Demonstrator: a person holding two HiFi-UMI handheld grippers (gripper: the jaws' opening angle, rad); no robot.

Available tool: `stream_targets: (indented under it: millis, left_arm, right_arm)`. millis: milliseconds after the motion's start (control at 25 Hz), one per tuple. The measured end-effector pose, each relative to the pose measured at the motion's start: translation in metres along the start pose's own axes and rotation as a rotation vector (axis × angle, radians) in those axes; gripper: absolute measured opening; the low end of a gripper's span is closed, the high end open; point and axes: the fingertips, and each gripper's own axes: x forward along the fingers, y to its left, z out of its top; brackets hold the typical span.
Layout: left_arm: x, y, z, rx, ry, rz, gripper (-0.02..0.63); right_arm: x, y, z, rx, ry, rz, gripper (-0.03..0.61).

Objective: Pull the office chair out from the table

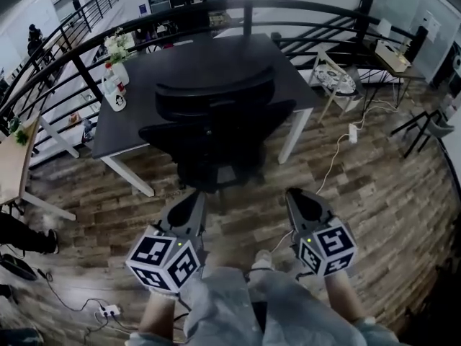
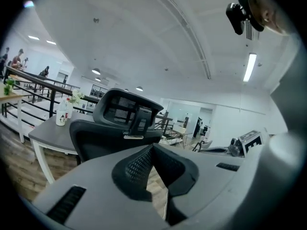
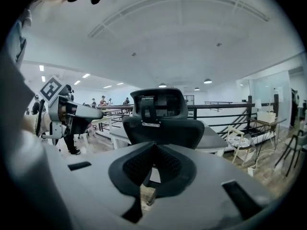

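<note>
The black office chair (image 1: 216, 125) stands pushed in at the near side of the dark table (image 1: 148, 67), its mesh back and headrest toward me. Both grippers hover over the wood floor just short of the chair, touching nothing. My left gripper (image 1: 196, 197) is shut and empty, pointing at the chair's left side. My right gripper (image 1: 294, 193) is shut and empty, off the chair's right side. In the left gripper view the chair (image 2: 120, 128) rises beyond the shut left gripper (image 2: 153, 150). In the right gripper view the chair (image 3: 163, 126) is centred ahead of the shut right gripper (image 3: 154, 147).
A white bottle and a vase of flowers (image 1: 115, 85) stand on the table's left end. A black railing (image 1: 302, 9) runs behind the table. A folding stand (image 1: 337, 81) is at the right, a wooden table (image 1: 14, 161) at the left, and a power strip (image 1: 108, 310) with cables on the floor.
</note>
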Motion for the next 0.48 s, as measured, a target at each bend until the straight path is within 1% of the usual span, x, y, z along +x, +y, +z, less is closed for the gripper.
stream_targets:
  millis: [160,240,360,480]
  left_arm:
    - [0.014,0.018,0.011,0.037,-0.028,0.075,0.011]
    - [0.02,0.03,0.018,0.063,-0.041,0.117,0.011]
    - [0.031,0.051,0.029,0.154,-0.045,0.197,0.011]
    - [0.041,0.069,0.032,0.227,-0.027,0.246,0.011]
  right_arm:
    - [0.018,-0.023,0.005,-0.073,0.007,0.04,-0.005]
    - [0.029,-0.036,0.011,-0.124,0.003,0.047,-0.005]
    - [0.048,-0.057,0.027,-0.205,-0.019,0.044,-0.005]
    - [0.067,-0.076,0.042,-0.293,-0.037,0.033,-0.003]
